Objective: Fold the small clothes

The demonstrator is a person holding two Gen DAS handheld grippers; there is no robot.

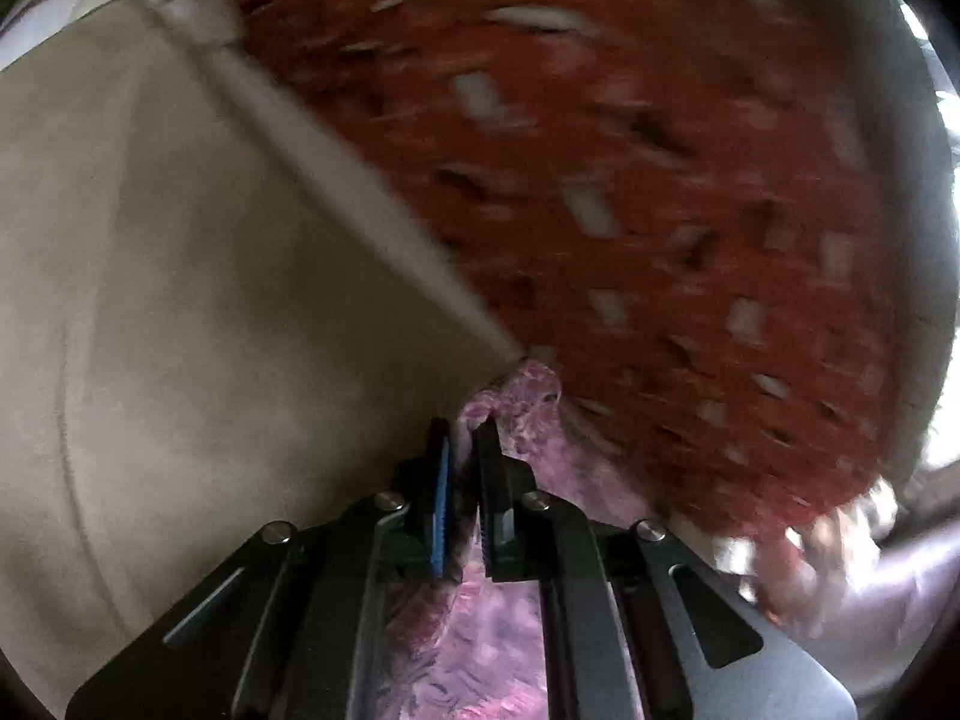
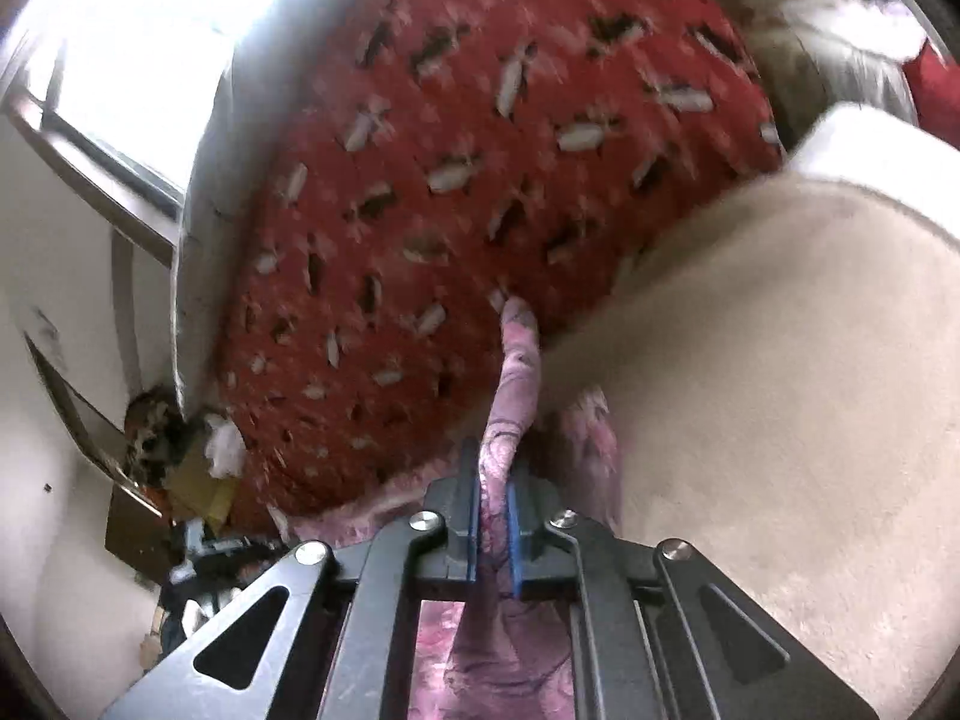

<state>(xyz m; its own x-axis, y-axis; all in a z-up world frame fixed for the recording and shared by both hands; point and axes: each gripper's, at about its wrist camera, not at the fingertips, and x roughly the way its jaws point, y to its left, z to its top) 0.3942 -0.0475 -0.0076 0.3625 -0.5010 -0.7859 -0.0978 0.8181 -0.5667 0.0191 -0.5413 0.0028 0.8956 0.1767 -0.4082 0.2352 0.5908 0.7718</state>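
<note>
Here, both grippers are pinched onto one small pink patterned garment (image 1: 480, 654) above a beige sheet and a red rug.

In the left wrist view, the left gripper (image 1: 465, 438) sits low in the centre of the frame, its jaws nearly together with a bunched edge of the pink cloth caught between them; the rest of the garment trails down to the bottom edge between the gripper's arms. The beige sheet (image 1: 168, 276) fills the left half, and the red rug (image 1: 630, 192) with pale flecks fills the upper right, blurred. In the right wrist view, the right gripper (image 2: 493, 480) at lower centre is likewise clamped on the pink cloth, a narrow strip of it standing up past the fingertips toward the rug. Bright window light occupies the upper left of that frame.
</note>
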